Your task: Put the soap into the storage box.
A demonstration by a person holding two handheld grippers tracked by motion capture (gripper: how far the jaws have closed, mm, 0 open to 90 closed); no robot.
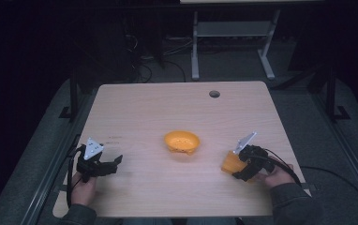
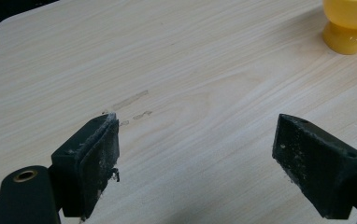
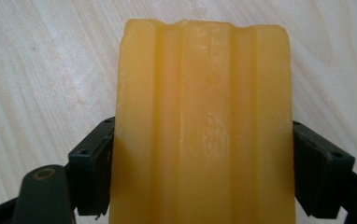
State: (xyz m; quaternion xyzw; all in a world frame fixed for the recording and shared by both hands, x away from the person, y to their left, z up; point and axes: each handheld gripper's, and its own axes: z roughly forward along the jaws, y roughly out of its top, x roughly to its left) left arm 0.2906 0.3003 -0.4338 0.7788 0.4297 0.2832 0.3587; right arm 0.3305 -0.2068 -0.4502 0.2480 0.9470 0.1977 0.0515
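Orange block (image 3: 200,126) clamped between right gripper (image 1: 247,166) jaws, right of bowl (image 1: 182,141), presumably for transfer. Left gripper (image 2: 195,163) parked left of bowl, jaws spread, empty.

Pale wooden table (image 1: 139,108), grey floor (image 1: 228,61), white desk frame (image 1: 233,33), dim room

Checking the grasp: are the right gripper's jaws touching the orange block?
Touching: in the right gripper view, both jaws of the right gripper press flush against the orange block.

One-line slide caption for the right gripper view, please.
Right gripper clamps a ridged orange block between both jaws above the pale wooden table.
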